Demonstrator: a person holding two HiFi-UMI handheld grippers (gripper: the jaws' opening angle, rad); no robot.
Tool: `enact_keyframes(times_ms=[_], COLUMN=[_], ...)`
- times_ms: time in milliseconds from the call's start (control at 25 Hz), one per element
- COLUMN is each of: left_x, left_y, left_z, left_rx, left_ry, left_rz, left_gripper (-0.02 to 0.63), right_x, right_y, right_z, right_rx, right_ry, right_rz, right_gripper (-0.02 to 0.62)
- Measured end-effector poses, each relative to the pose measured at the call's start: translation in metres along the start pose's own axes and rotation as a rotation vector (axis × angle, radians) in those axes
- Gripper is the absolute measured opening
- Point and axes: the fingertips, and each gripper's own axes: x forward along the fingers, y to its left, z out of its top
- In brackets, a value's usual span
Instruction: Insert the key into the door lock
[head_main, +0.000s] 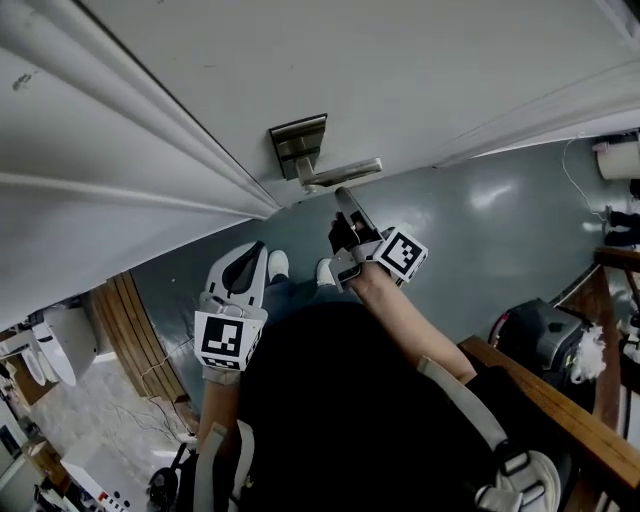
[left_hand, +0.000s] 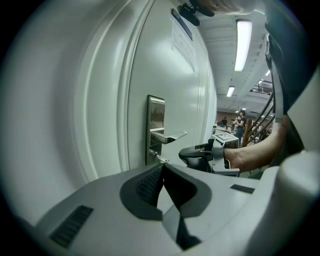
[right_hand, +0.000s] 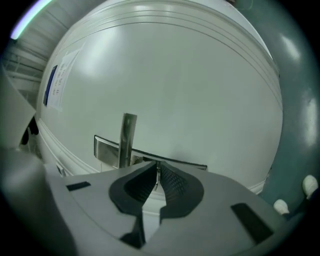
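Note:
The white door (head_main: 420, 70) carries a steel lock plate (head_main: 298, 143) with a lever handle (head_main: 345, 172). My right gripper (head_main: 342, 197) points up at the lock, its tips just under the lever. In the right gripper view its jaws stand almost together on a thin silver strip, the key (right_hand: 158, 172), right in front of the plate (right_hand: 107, 150). In the left gripper view the key's silver end (left_hand: 161, 158) shows at the cylinder below the lever (left_hand: 169, 135), close to the right gripper (left_hand: 182, 153). My left gripper (head_main: 250, 250) hangs lower, shut and empty (left_hand: 162, 172).
The floor is grey-green (head_main: 500, 220). A slatted wooden panel (head_main: 135, 335) lies at the lower left. At the right are a wooden rail (head_main: 560, 400) and a black machine (head_main: 540, 330). White shoe tips (head_main: 278, 263) show near the door.

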Motion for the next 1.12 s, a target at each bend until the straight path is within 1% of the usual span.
enact_keyframes(times_ms=[200, 520, 680, 800, 960, 1120], left_x=[0.016, 0.046, 0.059, 0.066, 0.074, 0.08], left_y=[-0.02, -0.049, -0.061, -0.07, -0.081, -0.093], left_z=[0.015, 0.035, 0.048, 0.057, 0.068, 0.079], left_rx=[0.035, 0.073, 0.094, 0.106, 0.117, 0.131], left_ry=[-0.015, -0.04, -0.062, -0.077, -0.099, -0.119], left_rz=[-0.091, -0.214, -0.268, -0.303, -0.344, -0.383], left_gripper=[0.008, 0.008, 0.008, 0.008, 0.008, 0.008], right_x=[-0.033, -0.082, -0.102, -0.117, -0.134, -0.149], right_y=[0.022, 0.044, 0.062, 0.077, 0.094, 0.107], right_z=[0.029, 0.067, 0.083, 0.093, 0.1, 0.104], right_rx=[-0.167, -0.531, -0.708, -0.822, -0.987, -1.095], right_ry=[-0.066, -0.121, -0.145, -0.16, -0.165, -0.17], right_rz=[-0.009, -0.083, -0.131, -0.171, -0.249, -0.307], right_gripper=[0.032, 0.032, 0.032, 0.032, 0.032, 0.032])
